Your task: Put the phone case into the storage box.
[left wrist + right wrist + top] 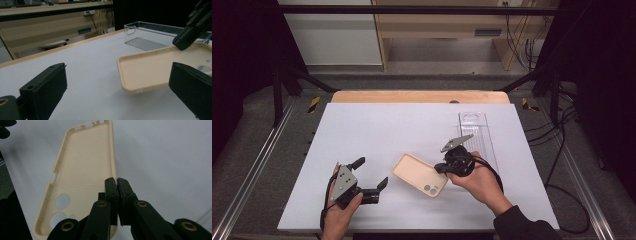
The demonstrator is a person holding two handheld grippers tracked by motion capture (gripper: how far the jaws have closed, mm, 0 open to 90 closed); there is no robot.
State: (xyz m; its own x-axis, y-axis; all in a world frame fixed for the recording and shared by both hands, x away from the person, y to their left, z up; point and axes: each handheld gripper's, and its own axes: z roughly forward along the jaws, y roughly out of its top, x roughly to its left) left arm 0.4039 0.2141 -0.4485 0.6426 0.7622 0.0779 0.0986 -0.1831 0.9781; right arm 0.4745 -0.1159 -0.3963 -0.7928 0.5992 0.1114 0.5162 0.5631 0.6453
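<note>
A beige phone case (419, 174) with round camera holes hangs just above the white table top, its hollow side up. My right gripper (439, 169) is shut on the case's long edge near the camera end. In the right gripper view the two jaws meet at the gripper tip (117, 181) over the rim of the case (85, 165). In the left gripper view the case (150, 67) floats tilted with a shadow beneath it, and the right gripper (185, 40) pinches its far edge. My left gripper (371, 172) rests open at the front left, nothing between its jaws, the case just ahead of it.
A clear plastic tray (477, 132) lies at the back right of the table, behind the right hand; the tray (147, 32) also stands beyond the case. The white table cover (377, 130) ends at a wooden strip (419, 96) at the far side.
</note>
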